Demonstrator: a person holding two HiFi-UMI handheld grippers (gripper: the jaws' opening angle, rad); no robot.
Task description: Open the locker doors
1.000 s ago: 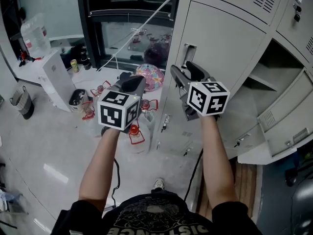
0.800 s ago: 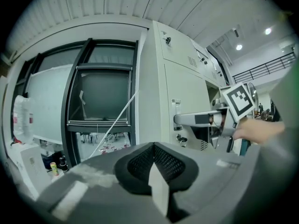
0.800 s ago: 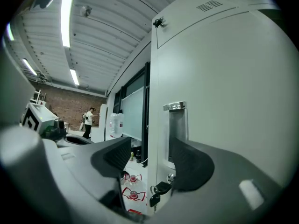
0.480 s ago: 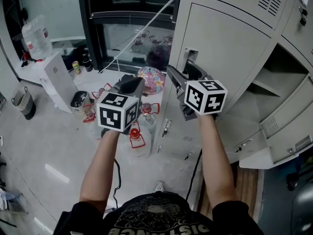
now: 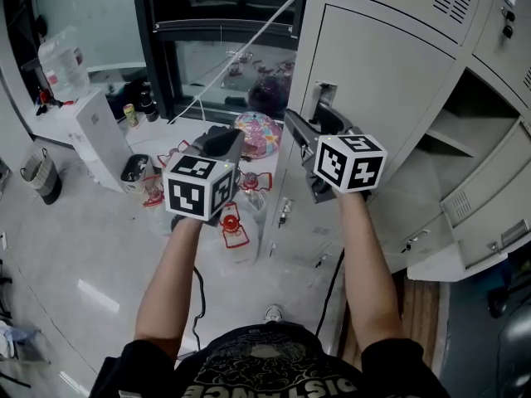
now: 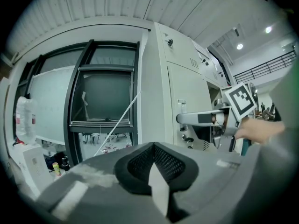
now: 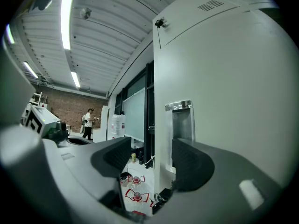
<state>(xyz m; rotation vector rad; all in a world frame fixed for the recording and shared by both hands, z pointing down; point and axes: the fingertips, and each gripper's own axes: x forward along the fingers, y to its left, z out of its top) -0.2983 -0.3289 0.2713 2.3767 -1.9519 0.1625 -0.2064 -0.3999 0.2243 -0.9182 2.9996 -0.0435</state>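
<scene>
The grey locker door [image 5: 390, 73] in front of me is closed, and its metal handle recess [image 5: 323, 95] sits at its left edge. My right gripper [image 5: 315, 123] hovers just short of that handle [image 7: 181, 119], pointing level. Its jaws have just been opening and now stand open with nothing between them; the right gripper [image 7: 152, 158] frames the door's edge. My left gripper [image 5: 222, 142] hangs to the left of the lockers, apart from them. In the left gripper view the left gripper [image 6: 153, 164] is shut, its pads meeting on nothing, and the right gripper [image 6: 205, 118] shows at the handle [image 6: 182, 107].
To the right, another locker [image 5: 465, 131] stands open, its door [image 5: 489, 222] swung out low. Water bottles with red caps [image 5: 233, 223] and a colourful dome [image 5: 256, 132] lie on the floor to the left, by a white unit [image 5: 95, 135]. A cable [image 5: 330, 288] runs along the locker base.
The right gripper's jaws stand slightly wider than a second ago. Both hands stay about where they were, and the head view has shifted a little.
</scene>
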